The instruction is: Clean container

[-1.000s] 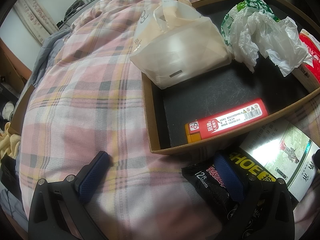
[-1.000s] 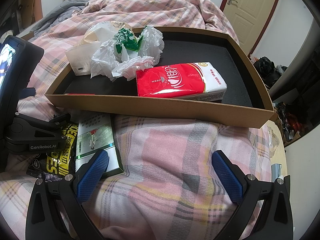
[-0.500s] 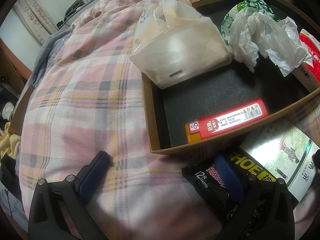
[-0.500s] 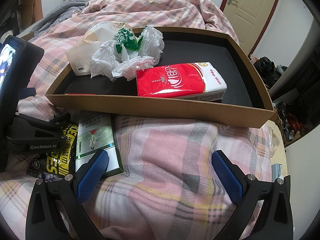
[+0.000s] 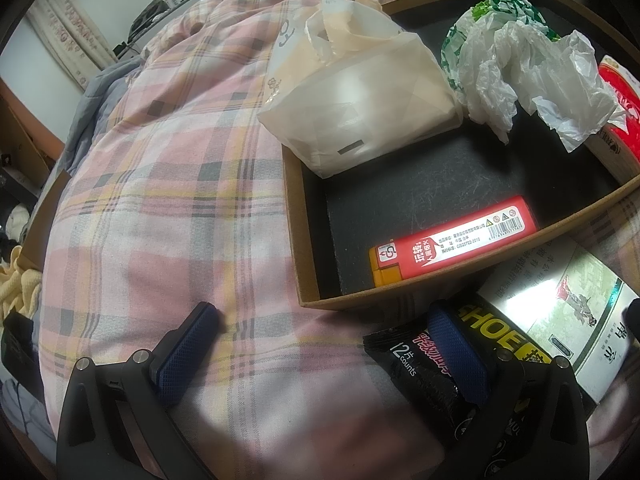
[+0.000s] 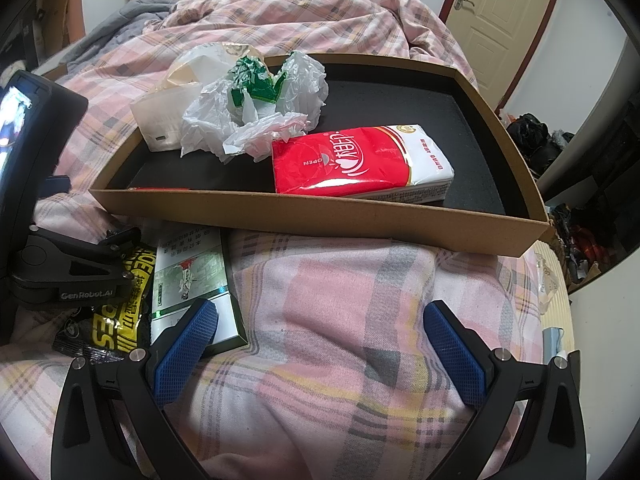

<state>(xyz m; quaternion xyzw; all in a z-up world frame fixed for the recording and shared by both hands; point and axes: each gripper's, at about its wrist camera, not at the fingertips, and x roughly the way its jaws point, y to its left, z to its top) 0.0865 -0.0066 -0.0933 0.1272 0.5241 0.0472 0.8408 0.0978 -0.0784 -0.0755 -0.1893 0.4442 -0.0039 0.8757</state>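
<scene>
A shallow cardboard tray (image 5: 296, 240) (image 6: 320, 216) with a black floor lies on the bed. Inside it sit a cream bag (image 5: 360, 108) (image 6: 168, 116), crumpled white and green plastic (image 5: 516, 68) (image 6: 256, 108), a red tissue pack (image 6: 360, 164) (image 5: 620, 96) and a slim red and orange box (image 5: 452, 246). My left gripper (image 5: 324, 344) hovers open just short of the tray's near left corner, its right finger over a black wipes packet (image 5: 420, 364). My right gripper (image 6: 320, 344) stands open over the blanket, in front of the tray's near wall.
A white and green box (image 5: 560, 312) (image 6: 192, 280) and a black and yellow packet (image 6: 120, 308) lie on the pink plaid blanket (image 5: 160, 200) (image 6: 340, 300) beside the tray. The left tool's body (image 6: 40, 200) fills the left of the right wrist view. A door (image 6: 492, 20) stands far right.
</scene>
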